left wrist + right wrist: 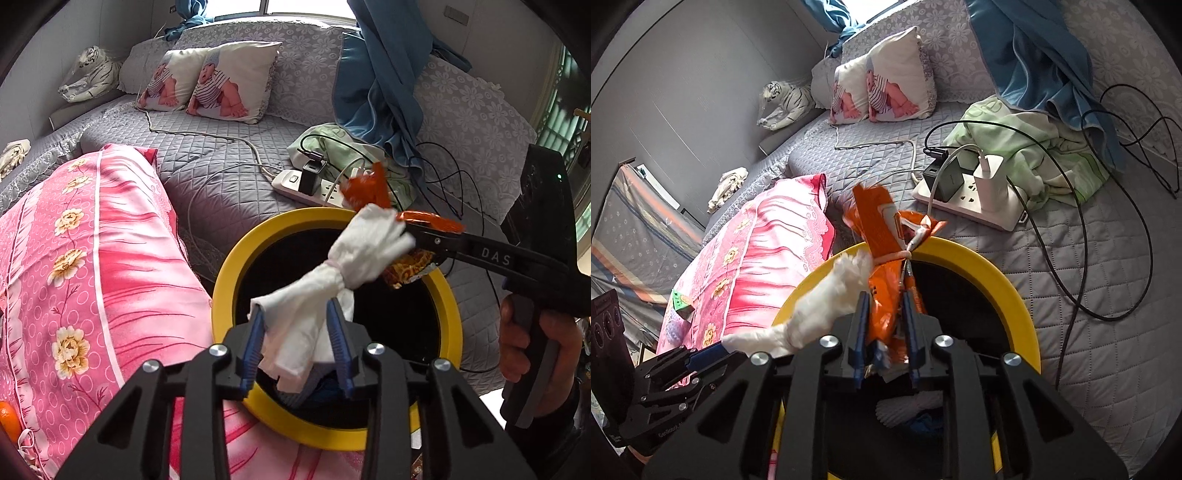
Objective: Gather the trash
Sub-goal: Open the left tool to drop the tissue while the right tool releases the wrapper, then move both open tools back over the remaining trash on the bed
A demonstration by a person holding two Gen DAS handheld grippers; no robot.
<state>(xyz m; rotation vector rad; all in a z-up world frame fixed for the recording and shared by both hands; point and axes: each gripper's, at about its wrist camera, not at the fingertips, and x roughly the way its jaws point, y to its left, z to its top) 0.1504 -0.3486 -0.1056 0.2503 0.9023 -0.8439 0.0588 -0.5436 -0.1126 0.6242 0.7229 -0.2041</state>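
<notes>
Both loads hang over the yellow bin (pixel 448 317), left claw (pixel 297 343) slack around the white tissue (pixel 332 273), right claw (pixel 884 328) loosening on the orange wrapper (pixel 882 236), which may snag the rim and spill onto the bed (pixel 1089 332).

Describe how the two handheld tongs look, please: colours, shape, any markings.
Both tongs, left and right, have black angular bodies with silver round screws and blue ribbed pads. The right one's long black finger carries white letters "DAS", and its handle is black and grey.
</notes>
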